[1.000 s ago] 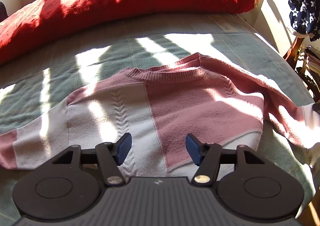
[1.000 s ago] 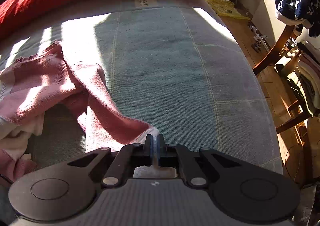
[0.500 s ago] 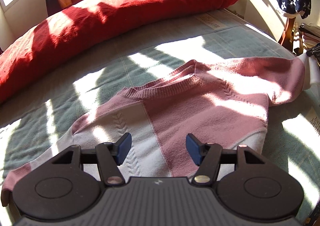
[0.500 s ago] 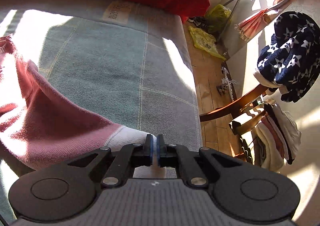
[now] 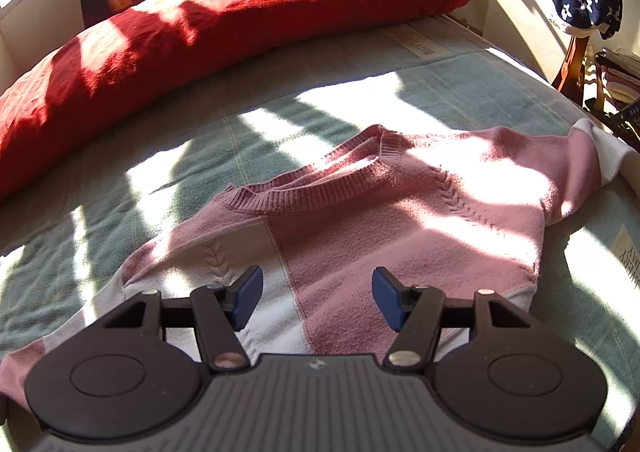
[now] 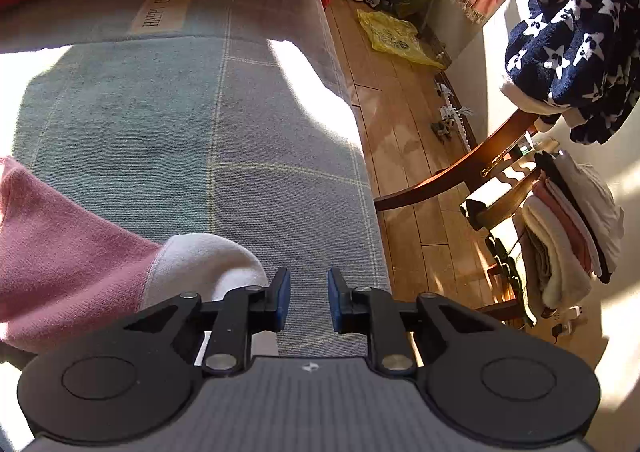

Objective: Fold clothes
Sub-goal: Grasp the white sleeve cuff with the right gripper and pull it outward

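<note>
Sleeve's pulled out straight beside the sweater (image 5: 360,228) now; right tool (image 6: 304,300) is opening, cuff (image 6: 204,264) free, left tool (image 5: 316,298) apart — ready to fold.

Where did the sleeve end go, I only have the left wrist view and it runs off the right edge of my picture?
Observer: The white cuff lies on the bedspread, just left of the right gripper.
Operator: Is that gripper holding it?
Observer: No. Its jaws are opening and only bedspread shows between them.
Operator: How near is the cuff to the side of the bed?
Observer: Close. The bed's edge runs just right of the gripper, with wooden floor beyond it.
Operator: Anything on that floor?
Observer: A yellow plastic bag lies further along, near the wall.
</note>
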`<state>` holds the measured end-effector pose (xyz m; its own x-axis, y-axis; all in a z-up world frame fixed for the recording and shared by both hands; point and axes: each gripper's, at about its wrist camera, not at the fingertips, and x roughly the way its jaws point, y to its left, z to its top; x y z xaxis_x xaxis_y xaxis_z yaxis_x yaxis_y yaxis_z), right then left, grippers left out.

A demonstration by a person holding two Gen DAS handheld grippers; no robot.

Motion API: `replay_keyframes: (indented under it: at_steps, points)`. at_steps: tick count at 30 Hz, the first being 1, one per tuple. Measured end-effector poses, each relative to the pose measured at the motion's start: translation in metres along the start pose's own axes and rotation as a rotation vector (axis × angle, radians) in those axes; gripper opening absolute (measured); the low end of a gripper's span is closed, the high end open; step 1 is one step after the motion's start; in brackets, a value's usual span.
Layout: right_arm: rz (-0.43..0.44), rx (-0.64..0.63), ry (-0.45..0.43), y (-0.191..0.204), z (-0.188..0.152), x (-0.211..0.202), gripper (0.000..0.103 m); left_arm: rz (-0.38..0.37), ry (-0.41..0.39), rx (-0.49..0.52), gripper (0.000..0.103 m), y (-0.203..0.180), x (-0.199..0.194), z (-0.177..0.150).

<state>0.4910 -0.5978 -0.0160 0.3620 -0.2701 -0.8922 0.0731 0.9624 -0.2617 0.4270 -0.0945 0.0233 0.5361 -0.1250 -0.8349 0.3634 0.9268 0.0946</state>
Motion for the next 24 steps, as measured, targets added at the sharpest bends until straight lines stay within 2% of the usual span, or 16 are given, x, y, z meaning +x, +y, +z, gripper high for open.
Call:
replay_keyframes:
  at_steps: [2,6,9,12,14,16,17,19,24]
  points:
    - [0.02,0.067,0.019,-0.003,-0.016,-0.003,0.031,-0.006,0.002,0.005,0.063,-0.001,0.002,0.002]
    - [0.066,0.285,0.063,-0.021,-0.059,-0.005,0.054,-0.016,0.016,0.007,0.064,-0.003,0.01,0.005]
    - [0.125,0.46,0.124,-0.031,-0.091,0.013,0.056,-0.032,0.018,0.02,0.064,-0.008,0.013,0.009]
    - [0.152,0.563,0.154,-0.029,-0.113,0.031,0.056,-0.044,0.017,0.044,0.064,-0.013,0.015,0.012]
    - [0.165,0.581,0.136,-0.023,-0.116,0.034,0.056,-0.044,0.017,0.06,0.065,-0.016,0.016,0.014]
    - [0.164,0.525,0.121,-0.015,-0.11,0.03,0.04,-0.043,0.017,0.065,0.066,-0.017,0.016,0.015]
    - [0.169,0.487,0.116,-0.012,-0.106,0.027,0.01,-0.044,0.017,0.062,0.066,-0.018,0.016,0.016]
    - [0.126,0.383,0.102,-0.006,-0.096,0.018,0.011,-0.047,0.015,0.056,0.066,-0.017,0.015,0.016]
    - [-0.047,0.24,0.06,-0.025,-0.073,0.002,0.011,-0.043,0.012,0.054,0.066,-0.017,0.012,0.014]
